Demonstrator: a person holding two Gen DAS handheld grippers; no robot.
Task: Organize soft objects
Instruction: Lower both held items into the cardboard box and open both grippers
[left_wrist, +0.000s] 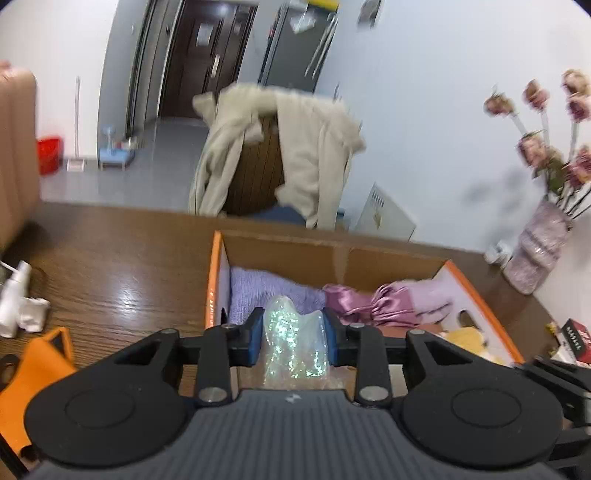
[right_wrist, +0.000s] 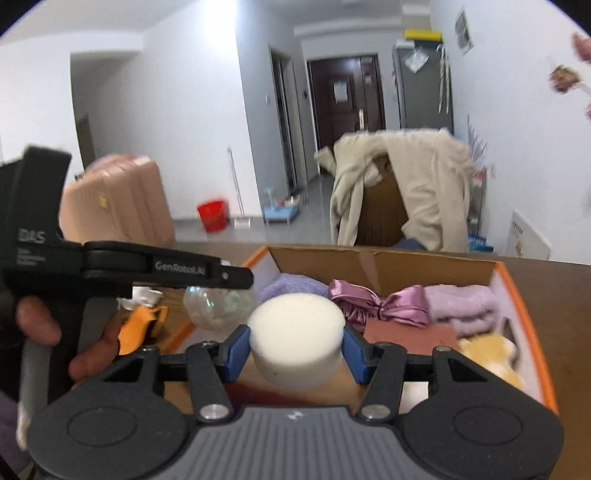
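My left gripper (left_wrist: 293, 341) is shut on a clear, glittery plastic pouch (left_wrist: 295, 350) and holds it over the near edge of an orange-rimmed cardboard box (left_wrist: 332, 254). My right gripper (right_wrist: 295, 347) is shut on a round white sponge (right_wrist: 297, 343) and holds it above the same box (right_wrist: 380, 264). In the box lie a lilac towel (left_wrist: 266, 291), a crumpled purple satin cloth (left_wrist: 373, 302), a pale pink fluffy cloth (right_wrist: 461, 302) and a yellow plush item (right_wrist: 491, 350). The left gripper and its pouch (right_wrist: 214, 306) also show at the left of the right wrist view.
The box stands on a dark wooden table (left_wrist: 110, 266). A white spray bottle (left_wrist: 14, 295) and an orange item (left_wrist: 33, 373) lie at the left. A vase of pink flowers (left_wrist: 539, 243) stands at the right. A chair draped with a beige coat (left_wrist: 295, 155) stands behind the table.
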